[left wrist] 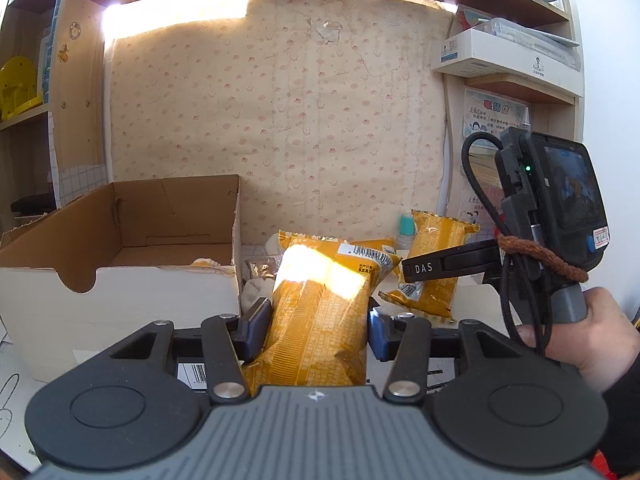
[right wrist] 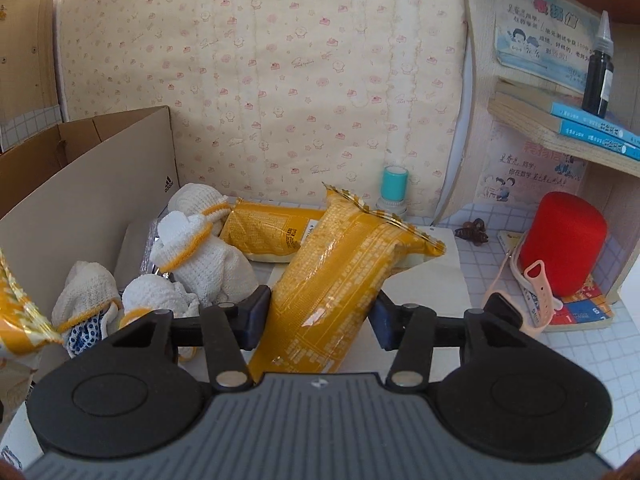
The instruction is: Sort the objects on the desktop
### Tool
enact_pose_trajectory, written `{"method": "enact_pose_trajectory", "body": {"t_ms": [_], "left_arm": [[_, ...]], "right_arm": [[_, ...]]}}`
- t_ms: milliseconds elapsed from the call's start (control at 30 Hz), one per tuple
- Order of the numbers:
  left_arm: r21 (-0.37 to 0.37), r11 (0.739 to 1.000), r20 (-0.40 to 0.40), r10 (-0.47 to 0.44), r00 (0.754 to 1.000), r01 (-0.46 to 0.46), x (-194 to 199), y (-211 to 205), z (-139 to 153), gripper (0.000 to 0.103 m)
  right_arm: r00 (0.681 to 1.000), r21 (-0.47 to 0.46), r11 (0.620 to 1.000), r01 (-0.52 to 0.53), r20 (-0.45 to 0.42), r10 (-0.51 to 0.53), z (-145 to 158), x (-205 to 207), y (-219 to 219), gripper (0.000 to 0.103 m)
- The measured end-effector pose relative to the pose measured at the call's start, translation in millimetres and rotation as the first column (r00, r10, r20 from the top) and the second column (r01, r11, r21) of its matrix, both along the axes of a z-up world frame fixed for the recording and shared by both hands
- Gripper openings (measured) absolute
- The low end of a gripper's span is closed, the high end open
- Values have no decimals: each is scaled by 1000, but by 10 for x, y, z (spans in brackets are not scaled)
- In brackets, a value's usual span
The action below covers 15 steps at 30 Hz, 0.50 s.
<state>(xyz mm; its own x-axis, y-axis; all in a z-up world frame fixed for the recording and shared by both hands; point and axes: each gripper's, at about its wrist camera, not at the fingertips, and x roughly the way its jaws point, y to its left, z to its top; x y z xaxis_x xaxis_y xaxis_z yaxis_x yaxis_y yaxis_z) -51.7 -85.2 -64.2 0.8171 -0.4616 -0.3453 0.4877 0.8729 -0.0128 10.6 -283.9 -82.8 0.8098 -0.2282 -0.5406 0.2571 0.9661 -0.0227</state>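
Gripping firm: left gripper (left wrist: 319,330) clamps a yellow snack packet (left wrist: 320,312) mid-frame, right gripper (right wrist: 318,322) clamps another packet (right wrist: 332,292). Best to carry each level, I'd say, over the cardboard box (left wrist: 116,276) at left before releasing.

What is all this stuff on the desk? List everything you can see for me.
Snack packs: three, yellow; one in left gripper, one in right gripper, one lying behind.
Gloves: several, white knit, beside the box.
Box: one, cardboard, left.
Bottle: one, teal cap, by the wall.
Spool: one, red, right.
Watch: one, pink strap, by the spool.
Dropper bottle: one, black, on shelf books.
Left gripper, right gripper: black, each shut on a pack.
Hand: one, right.
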Motion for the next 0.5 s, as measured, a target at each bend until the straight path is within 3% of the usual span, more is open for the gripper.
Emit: {"method": "enact_pose_trajectory", "body": {"t_ms": [500], "left_arm": [[-80, 992, 77, 107, 991, -101, 113, 160, 430, 52]], "right_arm": [[995, -99, 994, -48, 87, 57, 673, -462, 362, 51]]}}
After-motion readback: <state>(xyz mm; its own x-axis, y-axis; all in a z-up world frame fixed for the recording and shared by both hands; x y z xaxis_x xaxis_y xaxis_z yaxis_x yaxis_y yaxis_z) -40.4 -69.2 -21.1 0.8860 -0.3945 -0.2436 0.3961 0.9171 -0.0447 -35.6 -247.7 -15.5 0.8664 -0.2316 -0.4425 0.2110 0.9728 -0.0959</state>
